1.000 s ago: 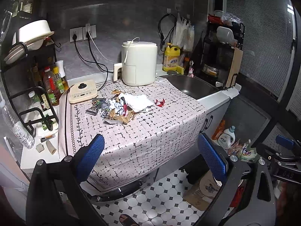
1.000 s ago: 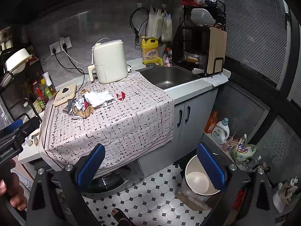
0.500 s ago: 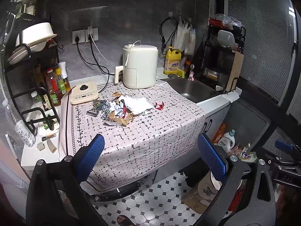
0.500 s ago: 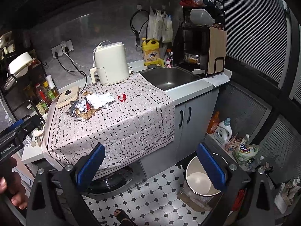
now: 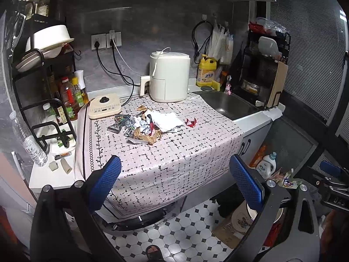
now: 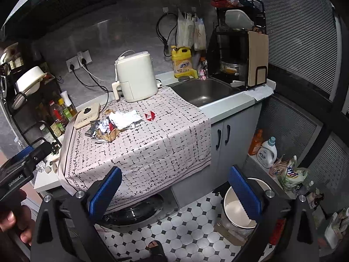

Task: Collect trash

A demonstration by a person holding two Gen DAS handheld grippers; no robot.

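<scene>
Bench point(image 5: 250, 122): we record a patterned cloth point(image 5: 174, 152) draped over its middle and hanging down the front edge; a sink point(image 5: 229, 107) is set in at the right end.

Air fryer point(image 5: 169, 79): cream, upright at the back edge of the cloth, cord running to the wall sockets.

Bin point(image 6: 236, 203): white, open, on the tiled floor below the bench's right end, beside the cabinet doors.

Hob point(image 5: 104, 108): flat cream unit at the cloth's back left corner.

Trash point(image 5: 146, 125): we note a loose heap of crumpled white paper, foil and brown wrappers on the cloth, in front of the air fryer and just right of the hob.

Red scrap point(image 5: 190, 122): small, lying alone on the cloth near the heap's right side, apart from it.

Left gripper point(image 5: 174, 185): we hold it off the front edge of the bench, fingers spread wide, nothing between them.

Right gripper point(image 6: 174, 192): we hold it further back and right, above the floor near the bin, fingers likewise spread wide and empty.
</scene>
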